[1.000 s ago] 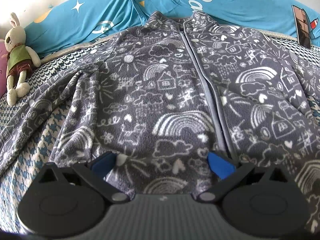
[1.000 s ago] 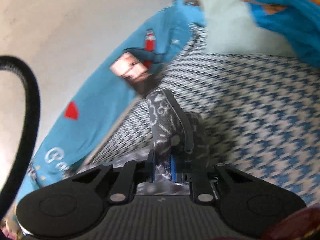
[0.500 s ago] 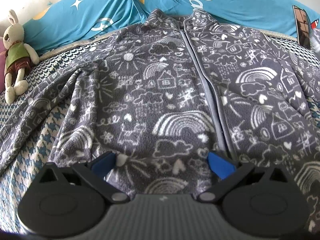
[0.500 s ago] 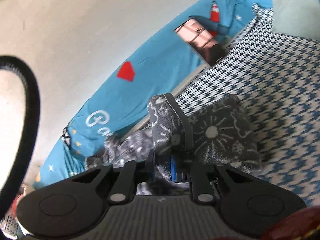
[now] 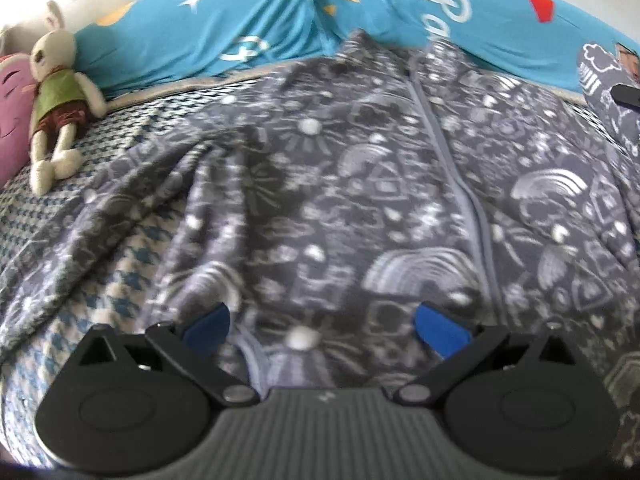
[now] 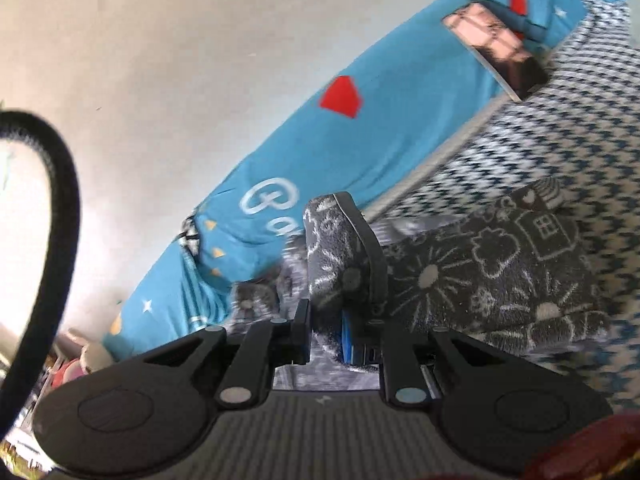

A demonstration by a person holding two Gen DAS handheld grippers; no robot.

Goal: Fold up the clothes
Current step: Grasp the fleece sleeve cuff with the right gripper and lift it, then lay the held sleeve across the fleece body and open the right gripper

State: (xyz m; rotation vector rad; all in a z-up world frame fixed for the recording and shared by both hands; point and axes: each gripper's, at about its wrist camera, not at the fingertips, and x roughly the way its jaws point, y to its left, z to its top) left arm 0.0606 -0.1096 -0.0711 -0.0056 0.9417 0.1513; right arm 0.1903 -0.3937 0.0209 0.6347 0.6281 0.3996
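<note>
A grey fleece jacket (image 5: pixel 360 200) with white doodle print lies front up on the bed, its zipper (image 5: pixel 460 184) running down the middle. My left gripper (image 5: pixel 324 328) hovers open over the hem, blue pads wide apart, nothing between them. The jacket's left sleeve (image 5: pixel 100 232) spreads out to the left. In the right wrist view my right gripper (image 6: pixel 326 338) is shut on the cuff of the right sleeve (image 6: pixel 480 280), lifted above the bed. That raised sleeve (image 5: pixel 608 92) shows at the right edge of the left wrist view.
A houndstooth blue and white sheet (image 5: pixel 132 280) covers the bed. A long turquoise printed cushion (image 5: pixel 240 36) lines the wall. A stuffed rabbit (image 5: pixel 56 96) and a pink plush (image 5: pixel 12 112) lie at far left. A phone (image 6: pixel 496 48) leans on the cushion. A black cable (image 6: pixel 52 240) loops at left.
My right gripper has carried the sleeve cuff up and inward over the jacket, swinging towards the cushion. The left gripper has shifted slightly left along the hem, still open.
</note>
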